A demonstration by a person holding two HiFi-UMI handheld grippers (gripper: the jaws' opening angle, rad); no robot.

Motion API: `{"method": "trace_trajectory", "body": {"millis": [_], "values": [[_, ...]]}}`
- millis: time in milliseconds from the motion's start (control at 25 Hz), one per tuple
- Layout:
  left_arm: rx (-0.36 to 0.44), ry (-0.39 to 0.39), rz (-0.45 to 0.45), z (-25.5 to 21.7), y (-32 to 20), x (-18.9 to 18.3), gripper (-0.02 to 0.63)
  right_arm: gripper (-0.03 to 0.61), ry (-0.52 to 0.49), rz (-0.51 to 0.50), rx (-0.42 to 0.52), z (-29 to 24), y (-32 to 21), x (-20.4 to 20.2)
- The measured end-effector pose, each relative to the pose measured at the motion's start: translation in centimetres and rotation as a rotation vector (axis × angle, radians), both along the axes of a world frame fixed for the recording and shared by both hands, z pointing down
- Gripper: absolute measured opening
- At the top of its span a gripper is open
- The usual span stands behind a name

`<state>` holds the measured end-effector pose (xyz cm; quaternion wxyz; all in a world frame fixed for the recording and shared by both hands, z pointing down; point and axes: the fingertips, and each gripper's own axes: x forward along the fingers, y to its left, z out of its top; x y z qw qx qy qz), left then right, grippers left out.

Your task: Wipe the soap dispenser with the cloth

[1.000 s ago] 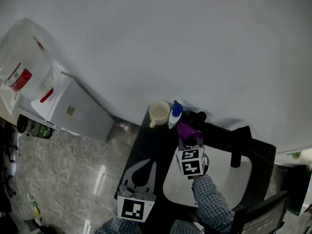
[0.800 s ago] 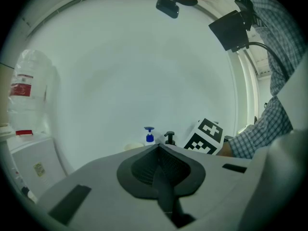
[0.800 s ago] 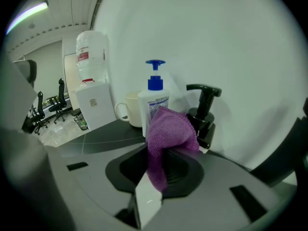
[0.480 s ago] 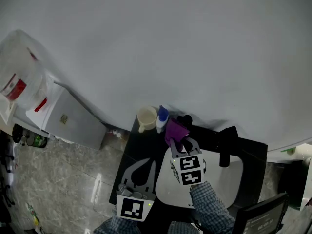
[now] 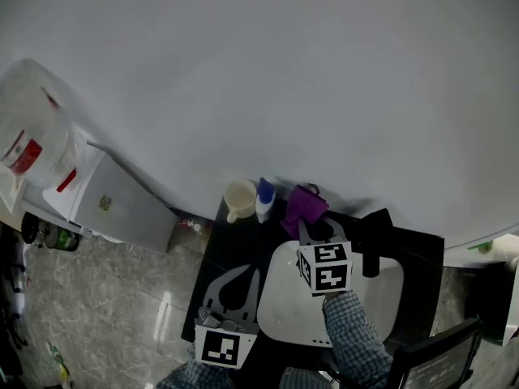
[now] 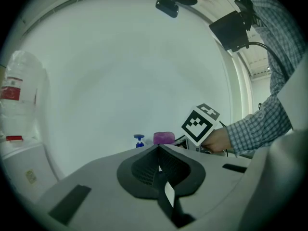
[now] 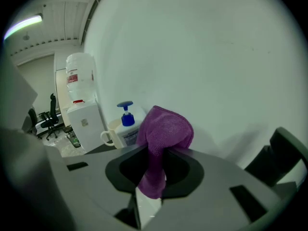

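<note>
Head view: a black counter (image 5: 237, 248) with a white basin (image 5: 285, 302) is set against a white wall (image 5: 284, 71). The soap dispenser (image 5: 265, 199) is stood beside a mug (image 5: 240, 198). The purple cloth (image 5: 305, 205) is clamped in the right gripper (image 5: 310, 227) just beside the dispenser. The left gripper (image 5: 241, 275) is held closed on nothing.

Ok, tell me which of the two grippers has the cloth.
The right gripper: the purple cloth is pinched between its fingers and bunches up in front of them. The left gripper has its fingers together on nothing.
</note>
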<state>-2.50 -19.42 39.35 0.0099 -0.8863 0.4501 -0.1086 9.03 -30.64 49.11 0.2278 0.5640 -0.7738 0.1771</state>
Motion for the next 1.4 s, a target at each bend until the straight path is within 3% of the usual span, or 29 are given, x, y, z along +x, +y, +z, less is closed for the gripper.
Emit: {"method": "trace_trajectory", "body": {"millis": [280, 1000, 1160, 1400], "values": [[-0.015, -0.012, -0.003, 0.6, 0.1, -0.1, 0.002, 0.078, 0.005, 0.072, -0.087, 4.5, 1.0, 2.6], [-0.014, -0.014, 0.007, 0.6, 1.1, 0.3, 0.002, 0.078, 0.031, 0.076, -0.156, 7.1, 2.3, 3.6], [-0.009, -0.005, 0.006, 0.3, 1.2, 0.5, 0.002, 0.078, 0.031, 0.065, -0.107, 4.5, 2.7, 3.4], [0.002, -0.001, 0.021, -0.2, 1.3, 1.3, 0.002, 0.078, 0.014, 0.014, 0.04, -2.3, 2.8, 2.2]]}}
